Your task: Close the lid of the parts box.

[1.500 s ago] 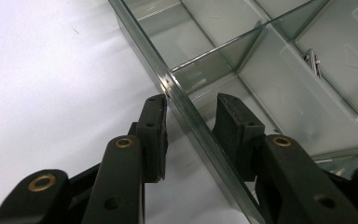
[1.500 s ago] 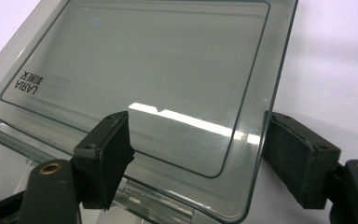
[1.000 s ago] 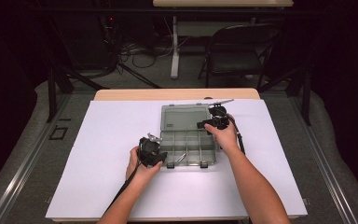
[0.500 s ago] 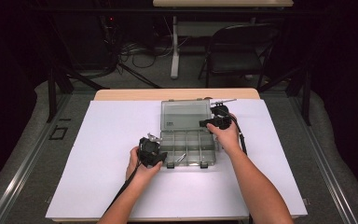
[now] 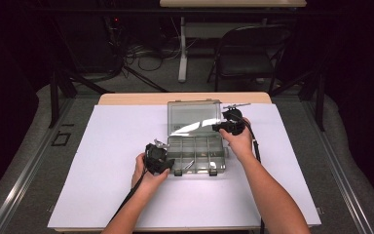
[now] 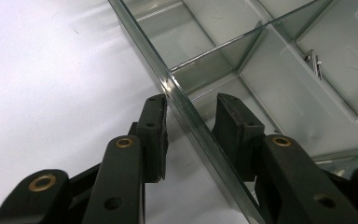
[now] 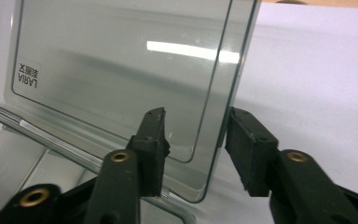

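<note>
While I hold this box with both grippers, here is how it feels to me:

Box [image 5: 195, 153]: see-through plastic, light, hard, slippery; sits open on the white table [image 5: 102, 161].
Left gripper [image 6: 191, 123]: my fingers [image 6: 156, 135] stand on both sides of the box's side wall, not clearly squeezing it.
Right gripper [image 7: 196, 144]: my fingers [image 7: 154, 144] have just been closing around the lid's [image 7: 121, 70] edge; the lid is between them, not pinched yet.
Best hold: thin edges, squeezed softly, so nothing cracks or slips.
</note>
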`<state>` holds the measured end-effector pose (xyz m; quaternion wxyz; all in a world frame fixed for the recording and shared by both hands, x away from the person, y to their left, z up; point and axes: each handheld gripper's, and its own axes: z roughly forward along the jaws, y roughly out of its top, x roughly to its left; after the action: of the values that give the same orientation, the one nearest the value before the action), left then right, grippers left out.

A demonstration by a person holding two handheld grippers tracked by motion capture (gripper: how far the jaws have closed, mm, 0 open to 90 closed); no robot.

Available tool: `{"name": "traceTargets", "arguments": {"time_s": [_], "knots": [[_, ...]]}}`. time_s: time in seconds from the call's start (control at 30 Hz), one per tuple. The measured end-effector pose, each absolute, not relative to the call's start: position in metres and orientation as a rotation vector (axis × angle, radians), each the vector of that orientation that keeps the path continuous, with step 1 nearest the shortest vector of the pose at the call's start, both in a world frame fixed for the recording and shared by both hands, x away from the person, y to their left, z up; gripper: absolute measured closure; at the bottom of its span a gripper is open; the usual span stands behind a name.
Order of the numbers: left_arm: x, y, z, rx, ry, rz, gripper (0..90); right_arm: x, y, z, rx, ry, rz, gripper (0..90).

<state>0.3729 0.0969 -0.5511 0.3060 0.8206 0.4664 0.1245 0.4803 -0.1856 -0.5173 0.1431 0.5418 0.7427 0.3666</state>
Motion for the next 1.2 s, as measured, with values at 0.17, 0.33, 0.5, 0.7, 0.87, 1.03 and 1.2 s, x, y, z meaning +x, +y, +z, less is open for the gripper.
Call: {"name": "traceTargets", "arguments": {"time_s": [0.17, 0.33, 0.5, 0.7, 0.87, 1.03, 1.2], "knots": [[0.373, 0.097, -0.551, 2.172, 1.234, 0.330, 64.1, 0.479, -0.191, -0.515, 1.563, 2.126, 1.076, 70.5], [0.373, 0.097, -0.551, 2.172, 1.234, 0.330, 64.1, 0.477, -0.194, -0.513, 1.542, 2.125, 1.088, 76.5], [0.373, 0.097, -0.551, 2.173, 1.234, 0.331, 64.1, 0.474, -0.196, -0.513, 1.521, 2.119, 1.096, 81.7], [0.373, 0.097, -0.551, 2.173, 1.234, 0.330, 64.1, 0.471, -0.199, -0.514, 1.493, 2.105, 1.120, 83.7], [0.373, 0.097, -0.551, 2.172, 1.235, 0.330, 64.2, 0.469, -0.199, -0.515, 1.470, 2.096, 1.123, 84.0], [0.371, 0.096, -0.552, 2.161, 1.238, 0.345, 64.3, 0.467, -0.200, -0.516, 1.469, 2.089, 1.131, 84.1], [0.370, 0.095, -0.552, 2.164, 1.236, 0.359, 64.4, 0.468, -0.199, -0.517, 1.469, 2.088, 1.128, 84.1]]}}
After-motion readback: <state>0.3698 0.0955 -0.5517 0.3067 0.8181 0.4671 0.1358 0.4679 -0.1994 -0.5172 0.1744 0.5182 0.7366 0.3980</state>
